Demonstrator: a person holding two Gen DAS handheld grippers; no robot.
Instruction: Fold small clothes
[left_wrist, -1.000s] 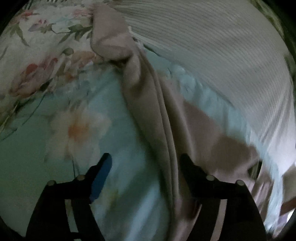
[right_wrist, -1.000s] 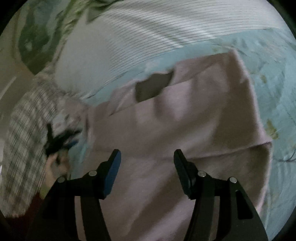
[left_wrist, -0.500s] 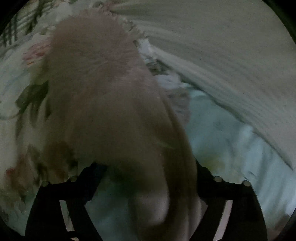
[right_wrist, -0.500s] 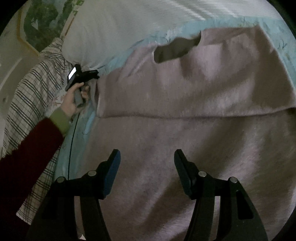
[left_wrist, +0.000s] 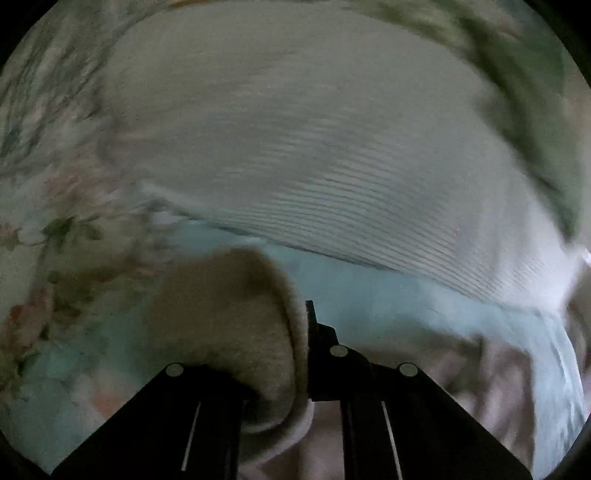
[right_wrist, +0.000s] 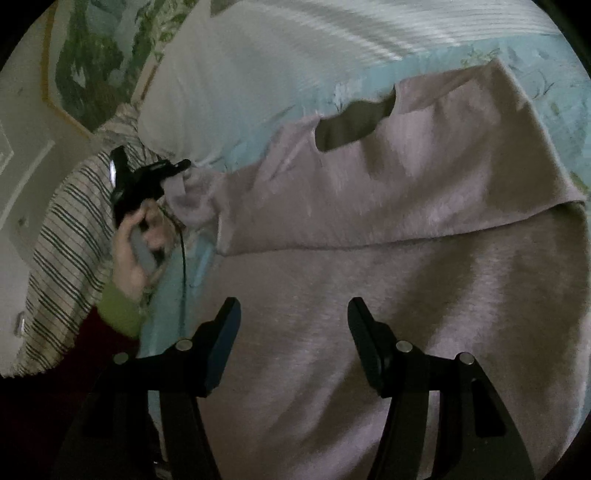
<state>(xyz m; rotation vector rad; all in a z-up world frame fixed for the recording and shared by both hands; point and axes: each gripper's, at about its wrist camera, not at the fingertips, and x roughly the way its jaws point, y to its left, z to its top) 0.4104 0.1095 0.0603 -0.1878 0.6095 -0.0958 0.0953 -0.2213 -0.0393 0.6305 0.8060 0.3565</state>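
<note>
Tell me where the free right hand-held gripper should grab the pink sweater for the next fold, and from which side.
Probably the pink sweater is best taken at its right corner, where the folded-over edge ends against the blue sheet. Come in from the right, low along the bed: that edge is free and layered. The right hand-held gripper is open; the left hand-held gripper grips the opposite end.

Pale pink garment (right_wrist: 369, 295); light blue floral bedsheet (right_wrist: 546, 74); white ribbed pillow (left_wrist: 314, 155); dark-striped white blanket (right_wrist: 66, 236) at nine o'clock.
</note>
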